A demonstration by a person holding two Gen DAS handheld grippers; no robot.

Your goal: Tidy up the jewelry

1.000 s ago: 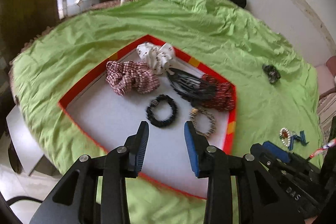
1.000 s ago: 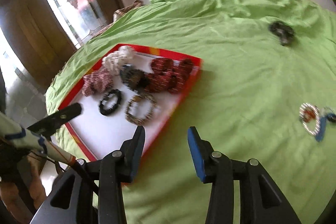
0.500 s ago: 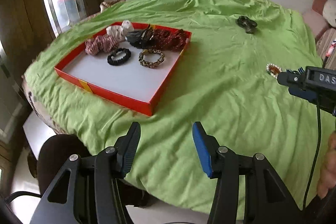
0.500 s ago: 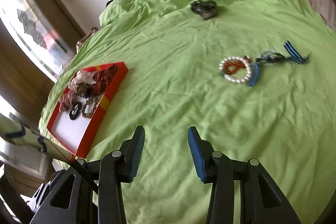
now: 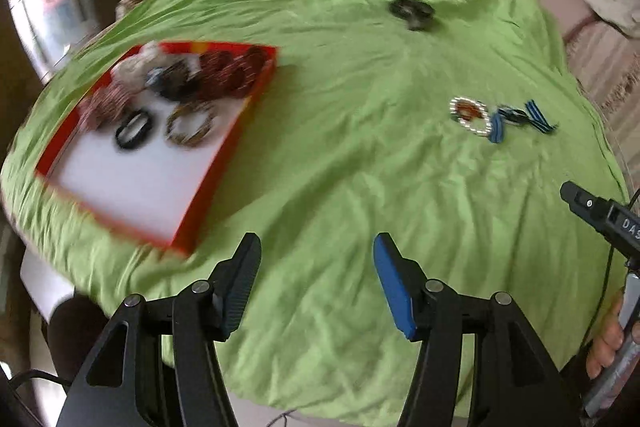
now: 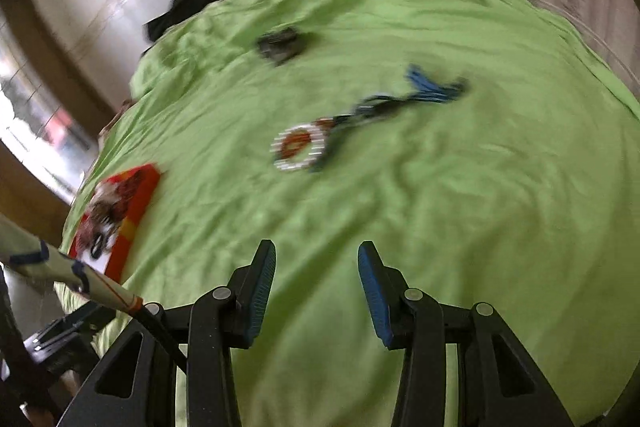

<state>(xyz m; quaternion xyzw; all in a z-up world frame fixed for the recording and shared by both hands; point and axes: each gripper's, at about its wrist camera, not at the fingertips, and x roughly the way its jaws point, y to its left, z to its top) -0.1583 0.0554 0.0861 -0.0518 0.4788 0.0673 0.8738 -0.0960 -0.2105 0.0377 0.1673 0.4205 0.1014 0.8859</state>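
On the bed, a wrinkly green sheet point(image 5: 360, 155) covers everything. I hold my left gripper point(image 5: 316, 279) above the near edge of the bed. Its jaws are wide apart and there is nothing between them. My right gripper point(image 6: 316, 287) is above the sheet too, with its jaws apart and nothing in them.

Near the left edge of the bed sits a red tray point(image 5: 224, 163) with a white floor. At its far end lie a pale scrunchie point(image 5: 134, 67), a dark red scrunchie point(image 5: 232, 71) and a checked scrunchie point(image 5: 106, 103), all bunched close together. A dark clip point(image 5: 176, 85) lies between them, but it is too blurry to see well. Nearer to me in the tray are a black hair tie point(image 5: 134, 129) and a brown beaded bracelet point(image 5: 190, 123), just beside each other.

Toward the right edge of the bed, well apart from the tray, lies a white bead bracelet point(image 5: 470, 115) with a red ring inside it. A blue ribbon point(image 5: 520, 119) touches it. In the right view the same bracelet point(image 6: 298, 149) lies ahead of my jaws.

Near the far edge of the bed is a small dark hair tie point(image 5: 412, 9), all alone. Past the far edge lies a black cloth point(image 6: 184, 7) by the wall.
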